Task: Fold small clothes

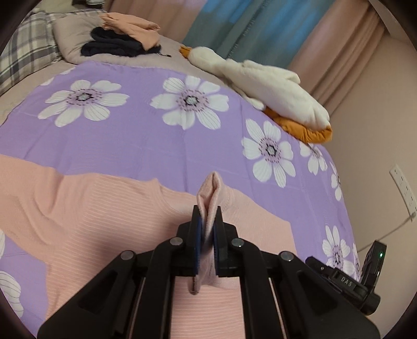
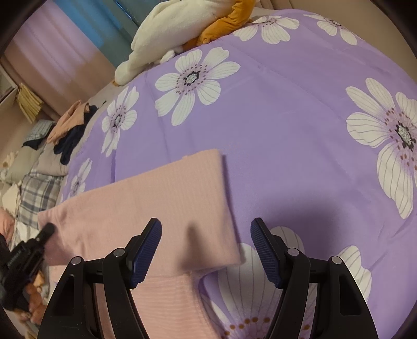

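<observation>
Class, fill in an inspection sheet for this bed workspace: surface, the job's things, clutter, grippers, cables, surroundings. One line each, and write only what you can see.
Surface: bed with a purple flowered cover, fairly smooth.
Job's things: pink top spread on the cover; a fold of it is lifted.
Clutter: white and orange plush toy at the far edge; pile of pink and dark clothes near a pillow.
Grippers: left gripper shut on the pink top's fold; right gripper open, above the top's edge, holding nothing.
Cables: a white cord runs along the wall by a wall socket.
Surroundings: pink and blue curtains, plain wall.
</observation>
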A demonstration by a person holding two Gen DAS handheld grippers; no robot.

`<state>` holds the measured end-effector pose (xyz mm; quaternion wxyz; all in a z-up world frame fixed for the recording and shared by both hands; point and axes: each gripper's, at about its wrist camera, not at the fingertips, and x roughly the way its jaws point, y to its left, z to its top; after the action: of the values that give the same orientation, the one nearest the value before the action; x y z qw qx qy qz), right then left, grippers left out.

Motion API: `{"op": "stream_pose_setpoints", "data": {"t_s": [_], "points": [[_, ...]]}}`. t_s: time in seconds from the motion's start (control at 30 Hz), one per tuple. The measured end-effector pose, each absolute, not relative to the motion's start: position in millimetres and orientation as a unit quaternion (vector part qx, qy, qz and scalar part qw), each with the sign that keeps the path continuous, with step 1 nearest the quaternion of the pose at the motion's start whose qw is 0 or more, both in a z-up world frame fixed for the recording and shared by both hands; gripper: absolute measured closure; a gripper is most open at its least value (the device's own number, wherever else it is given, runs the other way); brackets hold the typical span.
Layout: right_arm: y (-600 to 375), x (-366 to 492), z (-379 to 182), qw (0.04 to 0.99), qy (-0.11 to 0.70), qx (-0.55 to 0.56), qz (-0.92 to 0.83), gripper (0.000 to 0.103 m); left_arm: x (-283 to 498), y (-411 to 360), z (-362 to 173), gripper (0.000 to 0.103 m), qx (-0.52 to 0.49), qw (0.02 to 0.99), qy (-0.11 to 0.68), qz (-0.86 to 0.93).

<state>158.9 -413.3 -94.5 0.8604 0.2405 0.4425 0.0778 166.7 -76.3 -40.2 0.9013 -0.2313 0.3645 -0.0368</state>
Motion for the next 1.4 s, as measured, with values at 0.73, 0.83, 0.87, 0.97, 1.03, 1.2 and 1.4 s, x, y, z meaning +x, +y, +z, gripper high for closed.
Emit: {"op": "stream_pose_setpoints", "data": {"t_s": [0.73, 0.83, 0.87, 0.97, 1.03, 1.2, 1.4], "points": [[-374, 174, -116, 0.839, 0.467, 0.241, 0.139, 0.048, 147, -7, -34, 0.097, -0.235, 0.908, 0.339, 0.067], [-366, 178, -122, 0.832, 0.478, 0.242, 0.146, 0.053, 145, 1, -37, 0.097, -0.238, 0.906, 0.341, 0.078], [-364, 179, -124, 0.83, 0.48, 0.243, 0.147, 0.053, 145, 5, -39, 0.097, -0.24, 0.904, 0.343, 0.086], [-363, 180, -126, 0.828, 0.483, 0.243, 0.147, 0.053, 143, 15, -44, 0.097, -0.244, 0.9, 0.348, 0.097], [-364, 180, -128, 0.829, 0.481, 0.244, 0.146, 0.053, 143, 21, -49, 0.097, -0.246, 0.897, 0.352, 0.103], [-362, 181, -133, 0.83, 0.482, 0.24, 0.144, 0.068, 145, 34, -67, 0.096, -0.247, 0.887, 0.373, 0.119], [-353, 181, -132, 0.843, 0.48, 0.203, 0.132, 0.078, 146, 45, -94, 0.096, -0.248, 0.871, 0.403, 0.131]]}}
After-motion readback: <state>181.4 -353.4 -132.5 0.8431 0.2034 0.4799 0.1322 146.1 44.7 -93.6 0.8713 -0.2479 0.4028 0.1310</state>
